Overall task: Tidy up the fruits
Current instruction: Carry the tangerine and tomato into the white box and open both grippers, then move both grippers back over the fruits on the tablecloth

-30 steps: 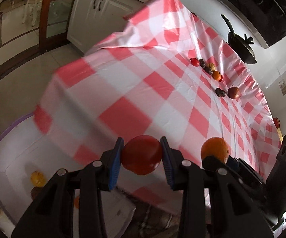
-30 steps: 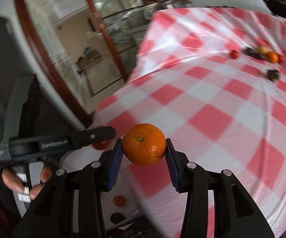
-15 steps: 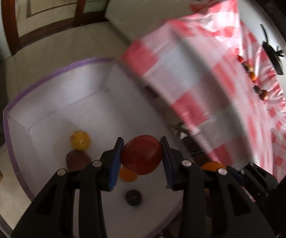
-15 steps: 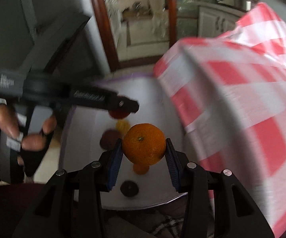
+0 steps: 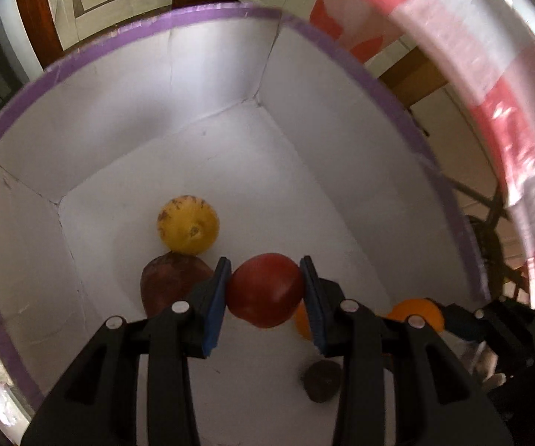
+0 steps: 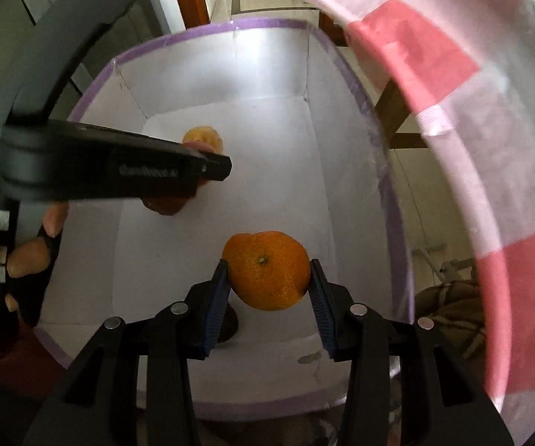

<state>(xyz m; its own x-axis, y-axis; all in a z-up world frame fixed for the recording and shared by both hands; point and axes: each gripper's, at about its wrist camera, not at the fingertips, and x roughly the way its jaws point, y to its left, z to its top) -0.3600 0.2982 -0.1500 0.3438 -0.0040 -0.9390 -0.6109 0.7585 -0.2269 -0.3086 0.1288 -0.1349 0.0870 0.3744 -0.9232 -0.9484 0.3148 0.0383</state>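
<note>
Over the white box [image 5: 208, 85] with the purple rim: left gripper [image 5: 265, 291] clamped on a red tomato [image 5: 265, 290], right gripper [image 6: 267, 277] clamped on an orange mandarin [image 6: 267, 269], both above the box floor, beyond them inside the box a brown fruit [image 5: 167, 282], then a yellow fruit [image 5: 187, 225], checked tablecloth [image 6: 490, 111] hanging beside the box.

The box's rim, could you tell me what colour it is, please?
Purple tape edges the white box's rim; the left wrist view shows it best.
</note>
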